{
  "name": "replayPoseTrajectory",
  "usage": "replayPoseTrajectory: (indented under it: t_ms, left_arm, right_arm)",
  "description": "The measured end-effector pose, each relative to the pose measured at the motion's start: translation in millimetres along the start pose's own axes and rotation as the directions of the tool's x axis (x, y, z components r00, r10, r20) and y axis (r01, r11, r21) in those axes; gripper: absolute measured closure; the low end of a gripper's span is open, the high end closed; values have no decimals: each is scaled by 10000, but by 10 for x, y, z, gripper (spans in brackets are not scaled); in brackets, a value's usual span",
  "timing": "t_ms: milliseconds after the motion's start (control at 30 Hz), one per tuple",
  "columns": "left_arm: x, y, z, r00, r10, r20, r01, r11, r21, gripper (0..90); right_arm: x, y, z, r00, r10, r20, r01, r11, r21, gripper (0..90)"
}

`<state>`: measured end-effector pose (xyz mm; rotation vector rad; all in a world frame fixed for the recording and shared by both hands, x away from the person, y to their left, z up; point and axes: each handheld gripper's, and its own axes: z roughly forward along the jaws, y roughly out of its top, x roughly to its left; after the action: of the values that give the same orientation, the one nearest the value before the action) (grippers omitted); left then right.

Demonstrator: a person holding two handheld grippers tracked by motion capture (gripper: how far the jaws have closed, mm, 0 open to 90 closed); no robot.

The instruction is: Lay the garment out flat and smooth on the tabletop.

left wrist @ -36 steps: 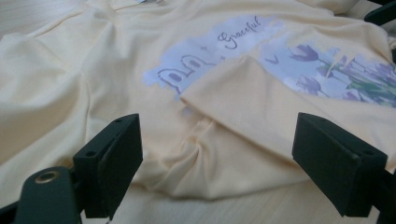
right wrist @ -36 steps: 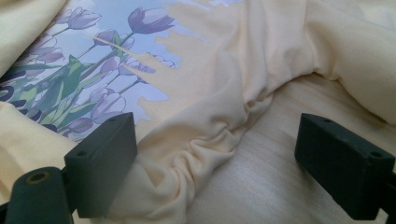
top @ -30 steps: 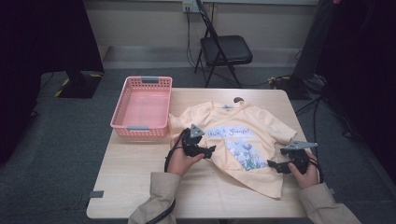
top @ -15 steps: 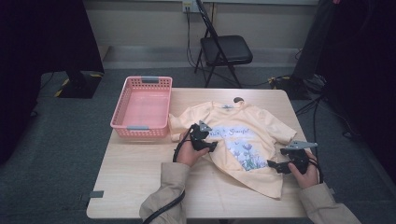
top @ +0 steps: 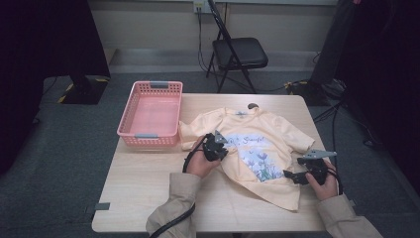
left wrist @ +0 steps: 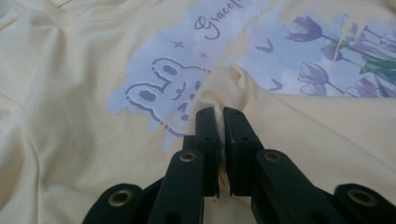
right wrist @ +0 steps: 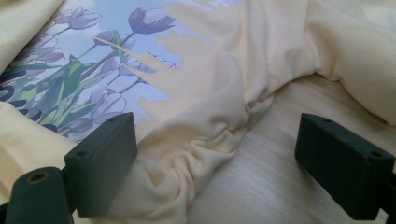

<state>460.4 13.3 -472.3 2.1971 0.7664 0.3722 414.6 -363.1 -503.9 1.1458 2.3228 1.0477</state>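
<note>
A pale yellow T-shirt [top: 270, 130] with a tulip print lies face up on the wooden table [top: 143, 191]. My left gripper [top: 221, 144] sits over the shirt's left half. In the left gripper view its jaws [left wrist: 220, 115] are shut on a pinched fold of yellow T-shirt cloth [left wrist: 70, 93], lifted over the printed area. My right gripper [top: 293, 175] rests at the shirt's right side near the hem. In the right gripper view it [right wrist: 217, 140] stands open, with a bunched T-shirt edge [right wrist: 224, 70] lying between the jaws on bare wood.
A pink plastic basket [top: 148, 135] stands at the table's back left corner, close to the shirt's left sleeve. A black folding chair [top: 240, 52] stands beyond the table. Bare tabletop lies in front of the basket and along the near edge.
My left gripper has moved right and a little forward, pulling the shirt's left side over the print. The right gripper has stayed where it was.
</note>
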Motion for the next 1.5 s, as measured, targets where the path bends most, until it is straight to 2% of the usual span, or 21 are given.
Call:
replayPoseTrajectory:
  t_ms: [167, 300, 500, 900, 933, 1167, 1500]
  left_arm:
    - [-10, -34, -113, 9999, -131, 78, 133, 9998, -178, 857]
    - [-31, -145, -234, 9992, -388, 132, 392, 9989, -263, 857]
    - [-92, -266, -340, 9984, -543, 161, 549, 9975, -443, 858]
    - [-174, -378, -457, 9979, -611, 210, 621, 9968, -505, 858]
    - [-189, -404, -468, 9986, -509, 165, 515, 9979, -405, 858]
    - [-224, -458, -486, 9983, -521, 269, 531, 9979, -363, 858]
    - [-266, -607, -577, 9961, -836, 299, 853, 9945, -609, 856]
  right_arm:
    - [1, 0, 0, 10000, -1, 0, 1, 10000, 1, 121]
    - [0, 0, 0, 10000, -2, -2, 2, 10000, 1, 120]
    - [1, 0, 0, 10000, -3, -2, 3, 10000, 1, 121]
    - [2, 0, 0, 10000, -4, -1, 4, 10000, 3, 120]
    - [1, 0, 0, 10000, -6, -1, 6, 10000, 2, 121]
    - [2, 0, 1, 10000, -4, 1, 4, 10000, 3, 121]
    - [2, 1, 1, 10000, -10, -5, 10, 10000, 3, 121]
